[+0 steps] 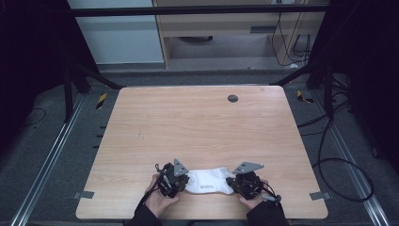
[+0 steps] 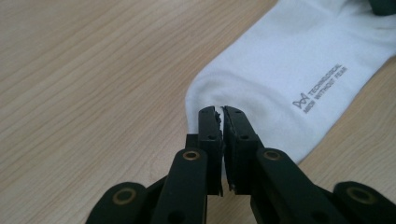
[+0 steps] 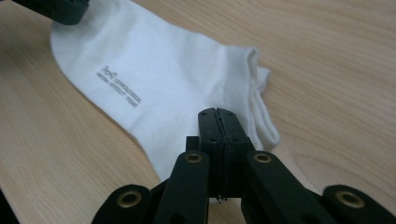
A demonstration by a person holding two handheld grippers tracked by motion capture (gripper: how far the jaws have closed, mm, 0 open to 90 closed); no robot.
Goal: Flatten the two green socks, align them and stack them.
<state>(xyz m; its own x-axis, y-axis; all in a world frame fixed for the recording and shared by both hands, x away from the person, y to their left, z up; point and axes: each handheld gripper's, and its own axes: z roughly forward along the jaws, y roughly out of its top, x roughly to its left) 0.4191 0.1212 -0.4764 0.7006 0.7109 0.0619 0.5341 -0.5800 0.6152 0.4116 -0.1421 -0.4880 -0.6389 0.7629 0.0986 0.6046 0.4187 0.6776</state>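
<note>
Now: white sock (image 1: 207, 182) flat near the table's (image 1: 197, 122) front edge, stretched between the two hands. Left gripper (image 2: 222, 112) at the toe end, jaws all but closed on a thin bit of fabric. Right gripper (image 3: 217, 114) at the cuff end, jaws fully together over the cloth; whether any of it is really pinched, hard to tell. Likely trouble: a shallow bite slipping free once pulled or lifted, leaving that end to drop and bunch. Uneven pull from either side, a skewed sock or a crooked fold. Too hard a tug, stretched knit. So close to the edge, a slide off the table.
</note>
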